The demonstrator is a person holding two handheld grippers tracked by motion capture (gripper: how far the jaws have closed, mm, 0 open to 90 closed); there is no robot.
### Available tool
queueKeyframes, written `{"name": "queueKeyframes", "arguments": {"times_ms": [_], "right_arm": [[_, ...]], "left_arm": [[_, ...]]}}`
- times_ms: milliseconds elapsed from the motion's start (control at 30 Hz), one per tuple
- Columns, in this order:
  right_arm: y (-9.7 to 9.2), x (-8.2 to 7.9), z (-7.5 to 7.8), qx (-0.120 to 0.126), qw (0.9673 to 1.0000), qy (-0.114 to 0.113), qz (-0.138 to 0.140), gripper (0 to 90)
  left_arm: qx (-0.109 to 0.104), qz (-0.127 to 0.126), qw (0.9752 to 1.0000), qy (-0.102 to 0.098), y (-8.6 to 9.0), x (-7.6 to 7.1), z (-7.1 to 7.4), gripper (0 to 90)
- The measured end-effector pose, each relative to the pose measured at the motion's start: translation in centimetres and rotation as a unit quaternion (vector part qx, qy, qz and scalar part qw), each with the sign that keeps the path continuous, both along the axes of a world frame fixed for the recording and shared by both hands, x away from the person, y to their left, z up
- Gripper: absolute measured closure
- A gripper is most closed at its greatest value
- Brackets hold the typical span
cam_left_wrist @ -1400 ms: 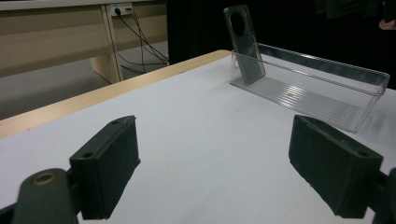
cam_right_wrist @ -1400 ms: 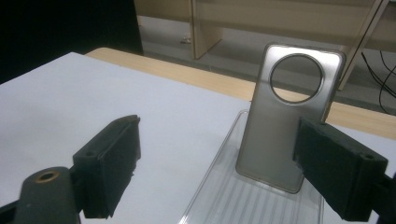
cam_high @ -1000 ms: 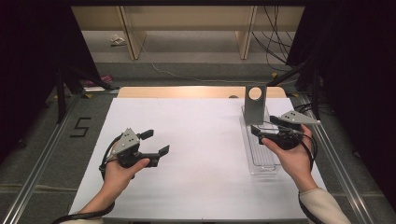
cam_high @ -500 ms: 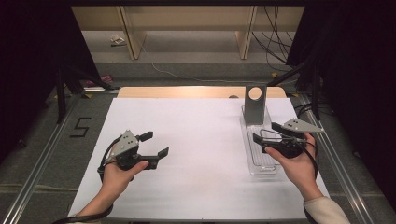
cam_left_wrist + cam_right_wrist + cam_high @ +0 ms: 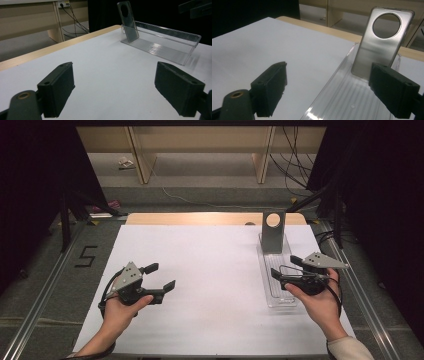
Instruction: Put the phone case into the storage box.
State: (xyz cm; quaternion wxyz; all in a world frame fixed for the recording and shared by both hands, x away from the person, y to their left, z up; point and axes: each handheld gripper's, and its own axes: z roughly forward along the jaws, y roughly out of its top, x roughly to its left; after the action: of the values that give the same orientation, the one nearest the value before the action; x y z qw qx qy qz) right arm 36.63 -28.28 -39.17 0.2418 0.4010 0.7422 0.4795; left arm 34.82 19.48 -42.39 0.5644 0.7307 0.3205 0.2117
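A clear plastic tray (image 5: 278,292) lies on the right side of the white table (image 5: 210,270). A grey metallic phone case (image 5: 273,233) with a round hole stands upright at the tray's far end. My right gripper (image 5: 285,266) hovers open over the tray's near half, pointing left. Its view looks along the tray (image 5: 337,100) to the case (image 5: 375,52), with nothing between the black pads (image 5: 270,88). My left gripper (image 5: 161,276) is open and empty over the table's left part, aimed right, with the tray (image 5: 162,46) and the case (image 5: 128,22) far ahead of it.
A wooden strip (image 5: 200,218) edges the table's far side, with shelving legs and cables on the floor beyond. Metal rails (image 5: 45,290) run along both sides, and a "5" mark (image 5: 86,256) sits on the floor at left. The other gripper (image 5: 195,8) shows at the top right of the left gripper view.
My right gripper has drawn back a little along the tray toward the near edge. The left gripper has barely shifted. Both stay open.
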Motion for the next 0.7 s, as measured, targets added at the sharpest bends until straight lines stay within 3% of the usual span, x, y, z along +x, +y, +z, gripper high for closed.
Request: {"name": "queueKeyframes", "arguments": {"times_ms": [700], "right_arm": [[-0.6,-1.1,-0.8,0.005,0.9999,-0.015,0.004,16.3]], "left_arm": [[0.002,0.001,1.0,0.002,0.7,-0.5,-0.2,15.6]]}}
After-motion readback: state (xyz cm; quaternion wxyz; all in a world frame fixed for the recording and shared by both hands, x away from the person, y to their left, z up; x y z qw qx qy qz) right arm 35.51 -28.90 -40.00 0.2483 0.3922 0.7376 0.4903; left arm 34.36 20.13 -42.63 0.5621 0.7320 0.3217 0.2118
